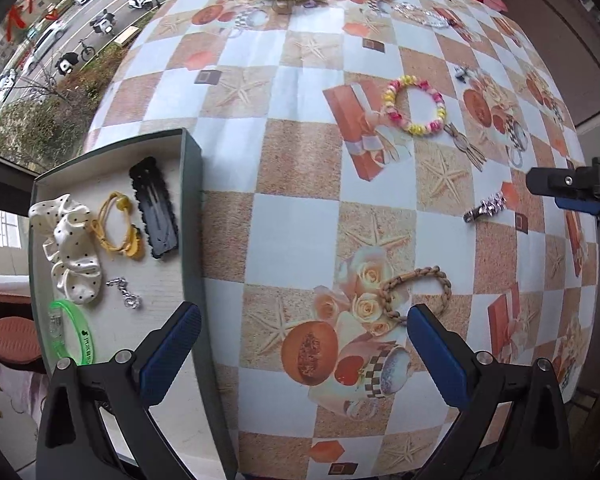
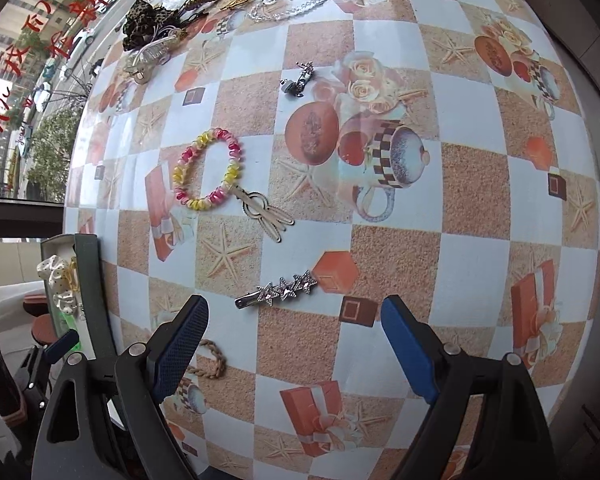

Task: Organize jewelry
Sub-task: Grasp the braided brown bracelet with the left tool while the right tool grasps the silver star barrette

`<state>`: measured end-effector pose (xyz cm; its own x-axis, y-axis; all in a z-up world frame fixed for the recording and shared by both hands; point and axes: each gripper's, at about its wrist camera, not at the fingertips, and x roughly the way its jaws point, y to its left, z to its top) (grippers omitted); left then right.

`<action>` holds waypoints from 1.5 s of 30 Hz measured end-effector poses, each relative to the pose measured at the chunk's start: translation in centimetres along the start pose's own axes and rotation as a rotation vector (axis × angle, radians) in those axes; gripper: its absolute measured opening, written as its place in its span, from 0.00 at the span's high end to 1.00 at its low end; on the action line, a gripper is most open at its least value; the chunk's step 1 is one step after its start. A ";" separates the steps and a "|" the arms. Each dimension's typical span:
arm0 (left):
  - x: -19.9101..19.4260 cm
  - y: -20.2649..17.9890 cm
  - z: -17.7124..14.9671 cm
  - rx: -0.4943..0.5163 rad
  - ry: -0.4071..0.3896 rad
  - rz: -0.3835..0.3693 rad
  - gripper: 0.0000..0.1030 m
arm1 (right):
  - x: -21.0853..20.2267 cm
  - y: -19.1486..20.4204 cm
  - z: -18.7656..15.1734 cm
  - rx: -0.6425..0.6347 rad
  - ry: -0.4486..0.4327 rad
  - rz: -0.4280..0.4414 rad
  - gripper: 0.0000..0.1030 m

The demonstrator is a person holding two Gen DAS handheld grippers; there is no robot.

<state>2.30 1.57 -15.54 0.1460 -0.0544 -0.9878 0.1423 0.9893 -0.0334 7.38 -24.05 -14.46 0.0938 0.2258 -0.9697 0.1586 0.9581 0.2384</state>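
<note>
Both wide apart and empty: left claw [image 1: 304, 344] over the braided bracelet [image 1: 414, 292], right claw [image 2: 294, 344] before the star clip [image 2: 278, 290]. Loose on the desk [image 2: 420, 260], probably awaiting the tray [image 1: 192, 160] alongside the scrunchie [image 1: 70, 248].

Red Chinese characters, among them 我 and 不, on the window glass [image 2: 28, 60]

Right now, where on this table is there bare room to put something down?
Bare tablecloth lies between the tray and the coil bracelet. The far edge is crowded around the leopard scrunchie and chain.
</note>
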 end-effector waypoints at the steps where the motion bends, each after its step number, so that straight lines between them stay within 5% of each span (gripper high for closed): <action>1: 0.2 -0.2 -0.1 0.007 0.003 -0.005 0.00 | 0.2 0.1 -0.1 -0.010 0.006 -0.007 0.13; 13: 3.1 -2.8 0.1 0.078 0.020 -0.022 0.00 | 3.3 -0.1 -1.0 -0.011 0.050 -0.041 0.14; 16: 3.6 -3.0 0.1 0.098 0.029 -0.032 0.04 | 3.5 0.8 -1.1 -0.113 0.041 -0.059 0.22; 24: 4.2 -3.5 0.1 0.151 0.035 -0.074 0.05 | 4.3 4.1 -1.6 -0.538 0.021 -0.136 0.23; 28: 5.5 -4.1 0.0 0.160 0.049 -0.078 0.14 | 5.3 4.9 -1.5 -0.638 0.024 -0.148 0.25; 35: 6.1 -5.7 -0.2 0.188 0.018 -0.043 0.16 | 6.3 6.5 -2.0 -0.766 -0.017 -0.187 0.32; 39: 5.6 -7.0 -0.7 0.217 0.003 -0.019 0.34 | 6.4 7.8 -3.3 -0.781 -0.025 -0.183 0.46; 41: 5.4 -7.9 -0.8 0.230 -0.002 -0.019 0.46 | 6.3 8.3 -3.8 -0.788 -0.023 -0.180 0.61; 45: 5.1 -8.9 -0.7 0.243 0.001 -0.034 0.79 | 6.6 9.1 -4.3 -0.775 -0.020 -0.193 0.61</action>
<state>1.07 -7.40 -20.41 0.1357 -0.0868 -0.9869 0.3785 0.9251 -0.0293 5.25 -13.08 -18.92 0.1531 0.0476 -0.9871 -0.5536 0.8315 -0.0458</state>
